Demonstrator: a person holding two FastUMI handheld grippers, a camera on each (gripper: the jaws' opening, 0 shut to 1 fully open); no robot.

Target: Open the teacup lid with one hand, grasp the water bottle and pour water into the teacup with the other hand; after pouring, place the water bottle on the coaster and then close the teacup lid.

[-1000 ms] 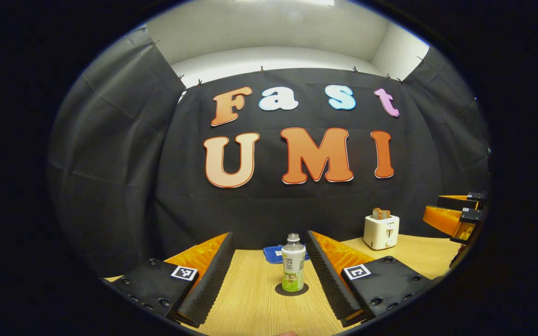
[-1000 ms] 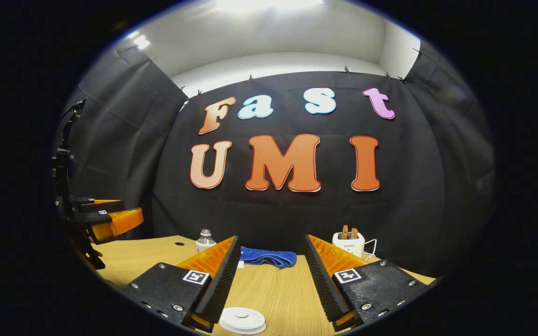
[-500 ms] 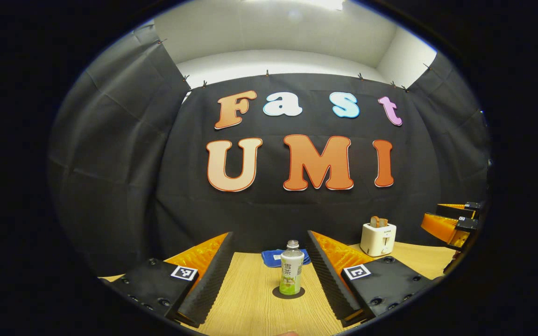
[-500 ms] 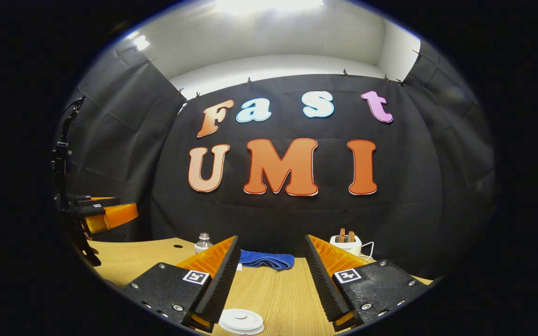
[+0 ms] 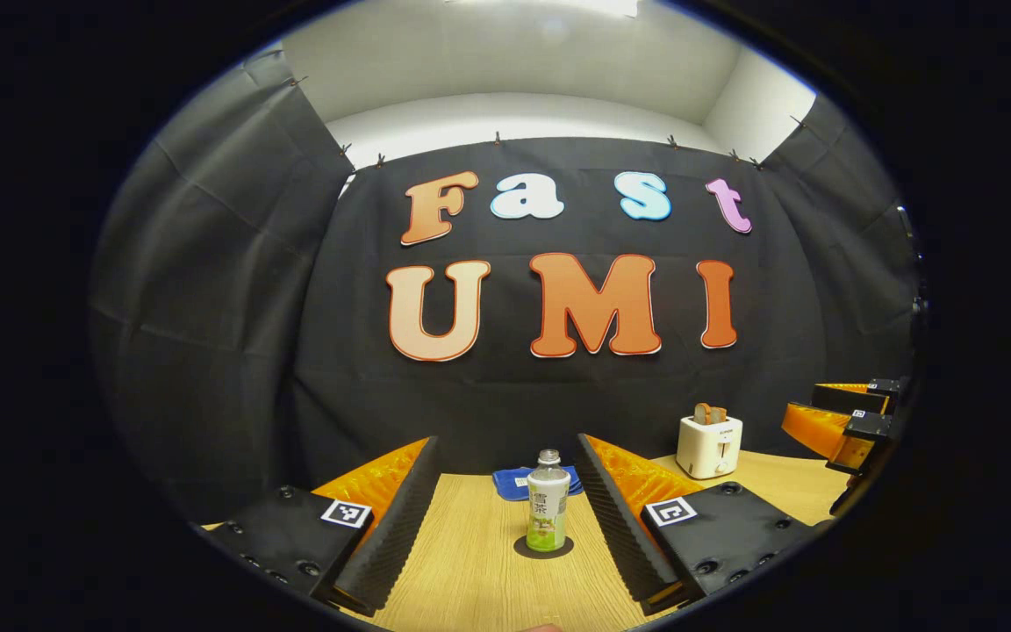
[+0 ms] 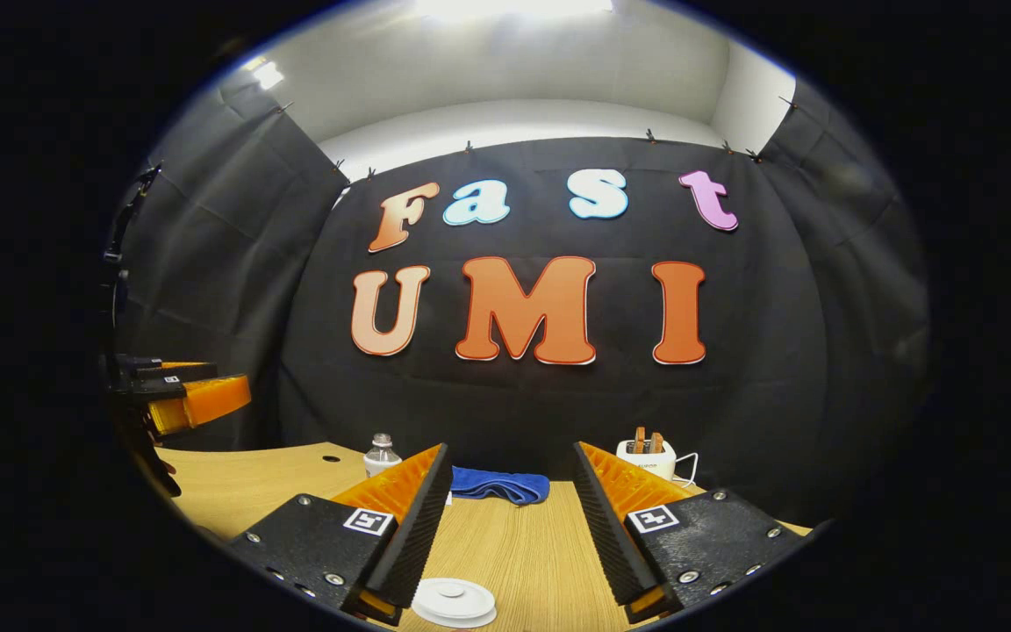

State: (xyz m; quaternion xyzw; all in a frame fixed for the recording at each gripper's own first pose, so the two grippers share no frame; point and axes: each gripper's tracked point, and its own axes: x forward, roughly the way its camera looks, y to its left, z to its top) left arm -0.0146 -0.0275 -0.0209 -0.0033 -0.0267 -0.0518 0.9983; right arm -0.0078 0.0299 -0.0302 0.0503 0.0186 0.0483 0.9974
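Note:
A water bottle [image 5: 548,513] with a green label stands upright on a dark round coaster [image 5: 543,549] on the wooden table. My left gripper [image 5: 507,439] is open; the bottle shows between its fingers, farther off and untouched. In the right gripper view the bottle's top [image 6: 381,454] peeks out behind one finger. My right gripper [image 6: 510,448] is open too, hanging over the white round teacup lid [image 6: 453,601] at the bottom edge. What lies under the lid is hidden. Each gripper also appears at the side of the other's view: the right gripper [image 5: 848,421], the left gripper [image 6: 185,399].
A folded blue cloth [image 6: 501,484] lies at the back of the table [image 6: 514,544] near the wall. A white toaster [image 5: 710,444] with bread in it stands at the back right. A small dark hole [image 6: 331,458] marks the tabletop on the left.
The left gripper has drawn back a little from the bottle, which looks smaller now. The right gripper has hardly moved. Both stay open.

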